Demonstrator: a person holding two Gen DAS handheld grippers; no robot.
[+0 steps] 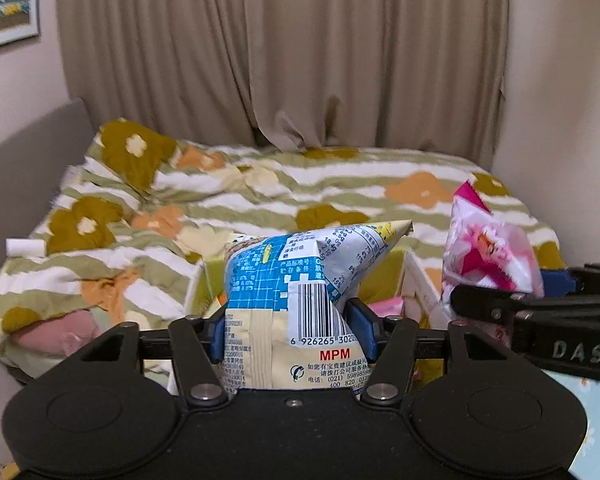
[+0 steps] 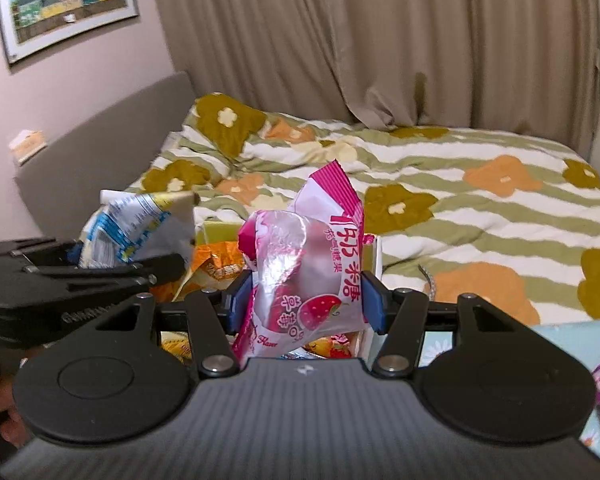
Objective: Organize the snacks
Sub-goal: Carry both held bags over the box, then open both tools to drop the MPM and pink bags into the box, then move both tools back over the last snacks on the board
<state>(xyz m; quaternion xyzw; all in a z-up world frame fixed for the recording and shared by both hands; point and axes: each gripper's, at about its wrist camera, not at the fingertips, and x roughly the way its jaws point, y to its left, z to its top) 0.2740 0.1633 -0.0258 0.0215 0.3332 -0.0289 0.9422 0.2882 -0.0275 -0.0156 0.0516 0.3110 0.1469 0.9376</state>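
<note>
Filling the upper half of both wrist views are beige curtains [image 1: 284, 52], with a framed picture [image 2: 66, 8] on the wall at upper left of the right view. Below them a bed under a flowered, green-striped quilt [image 1: 228, 196] crosses the middle of each frame.

Low in the centre, partly hidden, stands a white-walled storage box [image 1: 416, 276] with a yellow-green lining. In the right view it already holds orange and yellow snack packets [image 2: 216, 264].

The left gripper [image 1: 292, 332] has a blue-and-cream snack bag [image 1: 300, 280], barcode side facing the camera, between its blue pads; the pads touch the bag's sides. It hangs above the box's left part.

The right gripper [image 2: 306, 300] pinches a pink strawberry candy bag [image 2: 312, 276] between its jaws. In the left view that bag sits at right centre, beside the box's right wall.

Judging from this, both bags are at the delivery step. The next move would call for lowering each bag over its compartment, then spreading the jaws so it drops inside without catching the rim.
</note>
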